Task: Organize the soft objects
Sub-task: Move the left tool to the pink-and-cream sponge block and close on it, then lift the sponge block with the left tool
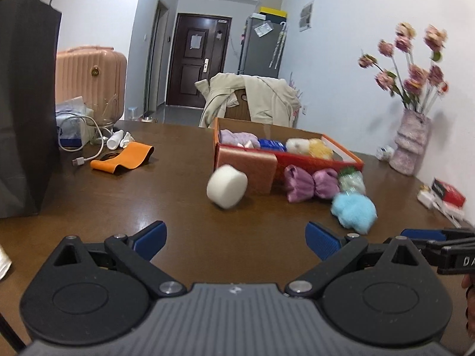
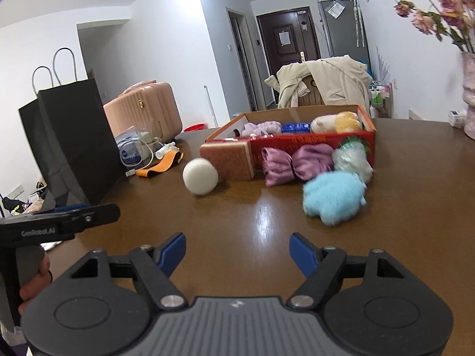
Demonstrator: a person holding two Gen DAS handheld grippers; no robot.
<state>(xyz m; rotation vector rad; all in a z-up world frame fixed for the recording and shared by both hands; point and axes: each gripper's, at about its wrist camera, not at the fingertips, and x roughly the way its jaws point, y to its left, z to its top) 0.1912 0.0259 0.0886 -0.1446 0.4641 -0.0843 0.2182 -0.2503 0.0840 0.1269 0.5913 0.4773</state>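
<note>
A red cardboard box on the brown table holds several soft items. In front of it lie a white round sponge, a brown sponge block, a purple satin bow, a pale green puff and a light blue fluffy puff. My left gripper is open over bare table, short of the white sponge. My right gripper is open too, nothing between its fingers, short of the blue puff.
A black paper bag stands at the left. Beside it lie an orange strap, a white cable and small bottles. A vase of pink flowers stands at the right. A chair with a beige coat is behind the table.
</note>
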